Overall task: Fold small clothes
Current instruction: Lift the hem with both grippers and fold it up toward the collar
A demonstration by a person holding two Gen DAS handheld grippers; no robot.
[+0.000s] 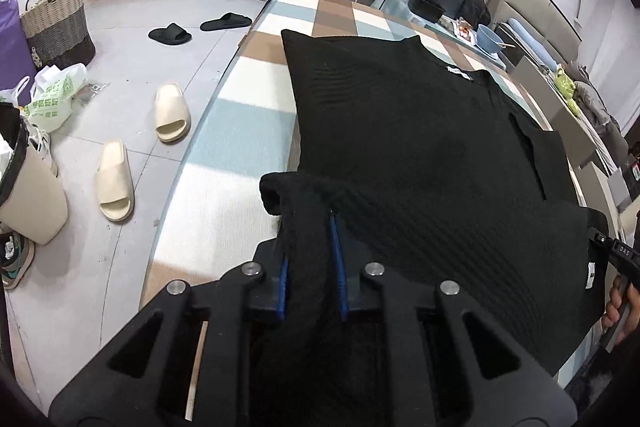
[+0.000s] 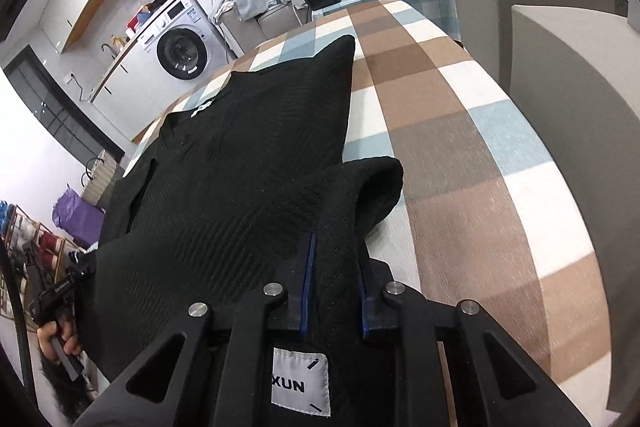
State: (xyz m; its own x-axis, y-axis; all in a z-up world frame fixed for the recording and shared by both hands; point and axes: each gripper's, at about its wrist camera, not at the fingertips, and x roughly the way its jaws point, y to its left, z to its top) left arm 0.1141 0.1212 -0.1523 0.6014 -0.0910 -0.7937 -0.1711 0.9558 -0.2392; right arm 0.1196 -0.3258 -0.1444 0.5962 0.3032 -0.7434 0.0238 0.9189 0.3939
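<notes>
A: Left wrist view — where is the garment?
B: The black top (image 1: 420, 147) lies spread on the checked cloth (image 1: 240, 131). The left gripper (image 1: 310, 247) has narrow jaws pinching a bunched near corner.

A: Right wrist view?
B: The right gripper (image 2: 338, 267) likewise clamps the other near corner, its white label (image 2: 300, 383) hanging toward the camera.

A: Handling?
B: Soft, light, ribbed knit; likely limp, so grip corners or hems and keep both edges level.

One black garment (image 1: 420, 147), two grippers — four slippers, two black (image 1: 170, 35), two cream (image 1: 172, 113)
</notes>
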